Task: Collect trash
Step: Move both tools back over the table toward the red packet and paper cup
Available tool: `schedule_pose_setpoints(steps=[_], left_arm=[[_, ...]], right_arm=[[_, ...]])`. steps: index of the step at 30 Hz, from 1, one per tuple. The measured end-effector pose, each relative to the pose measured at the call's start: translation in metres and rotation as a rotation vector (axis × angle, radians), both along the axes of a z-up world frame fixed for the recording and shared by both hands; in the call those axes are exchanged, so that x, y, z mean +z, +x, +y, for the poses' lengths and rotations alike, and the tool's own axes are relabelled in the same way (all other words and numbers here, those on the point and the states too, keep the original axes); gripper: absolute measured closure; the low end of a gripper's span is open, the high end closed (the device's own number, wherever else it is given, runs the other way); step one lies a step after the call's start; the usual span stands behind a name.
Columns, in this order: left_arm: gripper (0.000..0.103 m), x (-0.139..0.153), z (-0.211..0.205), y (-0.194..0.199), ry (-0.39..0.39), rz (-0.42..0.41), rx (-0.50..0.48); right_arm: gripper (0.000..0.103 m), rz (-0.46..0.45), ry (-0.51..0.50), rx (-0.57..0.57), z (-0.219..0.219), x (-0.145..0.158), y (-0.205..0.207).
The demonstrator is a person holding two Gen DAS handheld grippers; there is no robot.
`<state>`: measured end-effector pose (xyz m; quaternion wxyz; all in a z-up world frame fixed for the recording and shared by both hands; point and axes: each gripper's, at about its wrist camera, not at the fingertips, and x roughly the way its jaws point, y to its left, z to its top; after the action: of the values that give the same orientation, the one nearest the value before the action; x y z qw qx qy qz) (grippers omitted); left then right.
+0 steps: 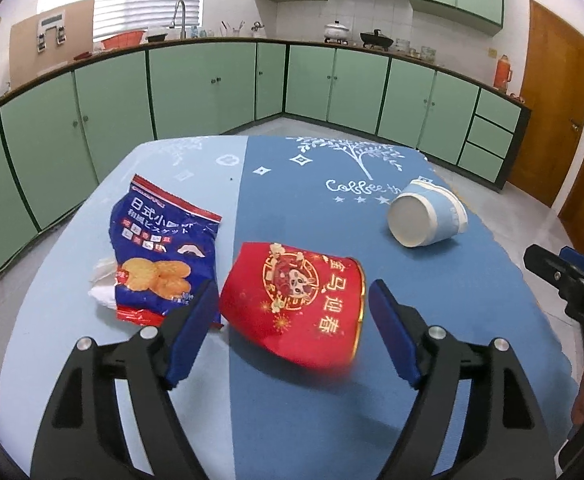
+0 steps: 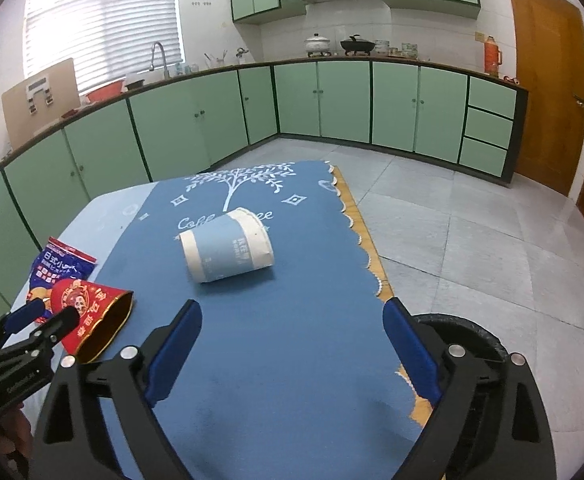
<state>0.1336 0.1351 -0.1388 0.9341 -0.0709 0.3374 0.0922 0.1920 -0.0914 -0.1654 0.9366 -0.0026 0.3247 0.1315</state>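
A squashed red paper cup [image 1: 300, 304] with gold print lies on its side on the blue tablecloth [image 1: 292, 200], between the open fingers of my left gripper [image 1: 292, 300]; contact is not clear. It also shows in the right wrist view [image 2: 92, 316]. A blue biscuit bag [image 1: 160, 252] lies to its left, over a white wrapper [image 1: 102, 284]. A pale blue paper cup [image 2: 228, 246] lies on its side ahead of my open, empty right gripper [image 2: 292, 320]. The same cup shows in the left wrist view [image 1: 428, 216].
A black round bin [image 2: 472, 344] stands on the floor by the table's right edge, under my right gripper. Green kitchen cabinets [image 2: 332, 100] line the far walls. A wooden door [image 2: 548, 80] is at the right.
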Motion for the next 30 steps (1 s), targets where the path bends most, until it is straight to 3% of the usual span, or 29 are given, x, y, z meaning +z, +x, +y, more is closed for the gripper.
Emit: schedule_pose_setpoints(steps=[9, 24, 30], left_arm=[[0.026, -0.005, -0.006, 0.007, -0.05, 0.002, -0.031], [0.021, -0.017, -0.006, 0.018, -0.056, 0.051, -0.051], [0.02, -0.033, -0.001, 0.033, -0.112, 0.14, -0.081]], right_arm=[[0.013, 0.01, -0.007, -0.016, 0.001, -0.003, 0.005], [0.013, 0.014, -0.01, -0.016, 0.0, -0.004, 0.005], [0.013, 0.014, -0.01, -0.014, 0.0, -0.004, 0.005]])
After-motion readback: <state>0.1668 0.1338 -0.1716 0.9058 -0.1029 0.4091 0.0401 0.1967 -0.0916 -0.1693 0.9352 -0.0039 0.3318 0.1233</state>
